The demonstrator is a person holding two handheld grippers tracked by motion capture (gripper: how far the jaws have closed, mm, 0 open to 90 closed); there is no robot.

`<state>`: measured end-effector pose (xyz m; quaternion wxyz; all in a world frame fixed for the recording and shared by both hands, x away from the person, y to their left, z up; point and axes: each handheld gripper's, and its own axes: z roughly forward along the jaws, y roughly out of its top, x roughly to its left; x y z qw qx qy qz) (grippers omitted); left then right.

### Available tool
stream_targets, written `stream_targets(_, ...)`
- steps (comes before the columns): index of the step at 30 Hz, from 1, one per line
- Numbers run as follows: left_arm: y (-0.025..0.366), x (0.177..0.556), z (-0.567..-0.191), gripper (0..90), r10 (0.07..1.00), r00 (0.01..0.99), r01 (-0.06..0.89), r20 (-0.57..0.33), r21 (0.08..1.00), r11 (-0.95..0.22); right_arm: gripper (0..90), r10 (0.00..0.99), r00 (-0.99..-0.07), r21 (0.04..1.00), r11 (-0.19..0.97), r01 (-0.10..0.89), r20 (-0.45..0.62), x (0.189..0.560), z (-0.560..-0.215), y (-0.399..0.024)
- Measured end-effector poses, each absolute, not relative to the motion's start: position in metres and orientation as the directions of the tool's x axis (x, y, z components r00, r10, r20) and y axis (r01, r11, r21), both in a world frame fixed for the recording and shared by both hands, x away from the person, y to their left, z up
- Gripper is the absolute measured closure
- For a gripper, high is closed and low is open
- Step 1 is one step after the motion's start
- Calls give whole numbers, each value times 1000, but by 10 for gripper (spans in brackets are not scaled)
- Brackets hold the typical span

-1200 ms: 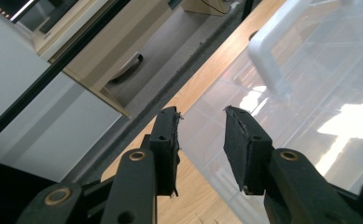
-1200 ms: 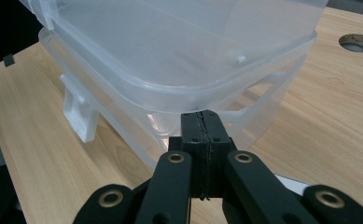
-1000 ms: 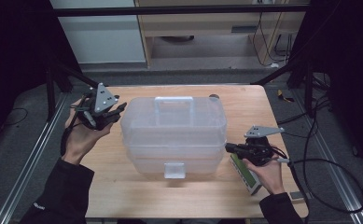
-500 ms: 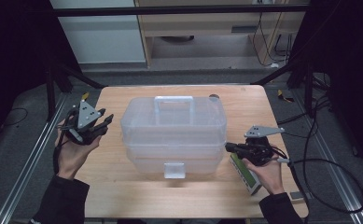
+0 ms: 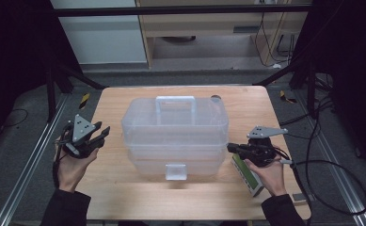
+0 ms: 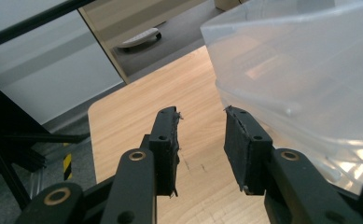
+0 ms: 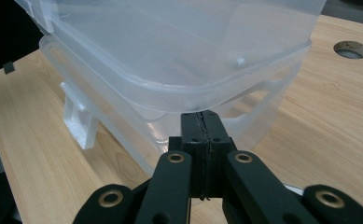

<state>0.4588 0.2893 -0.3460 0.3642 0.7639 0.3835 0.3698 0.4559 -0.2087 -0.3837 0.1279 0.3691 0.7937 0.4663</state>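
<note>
Box (image 5: 175, 136), clear plastic with a lid, a top handle (image 5: 175, 102) and a front latch (image 5: 176, 172), stands at the centre of the high view on the table (image 5: 119, 193). Left tool (image 5: 103, 136) sits at the frame's left, just beside the box's side and apart from it; its jaws are spread with nothing between them and have just been opening a little. In the left gripper view the box wall (image 6: 300, 74) fills the upper right, beyond the right pad (image 6: 240, 144). Right tool (image 5: 230, 147) is at the frame's right, jaws pressed together, tips at the box's lower edge; in the right gripper view they meet just under the lid's rim (image 7: 202, 100). A green and white carton (image 5: 247, 175) lies under the right hand (image 5: 267, 172).
</note>
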Motion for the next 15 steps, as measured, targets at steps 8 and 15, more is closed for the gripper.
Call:
stream_targets(8,292,459,-362,629,859,435,344,270,832,-436,900,709,-690,838,279,469,150,457,-383,-209)
stream_targets(15,289,460,-370,628,852,451,353,266,824,-444,900,711,-688,844,272,462,147,457,-382,-209)
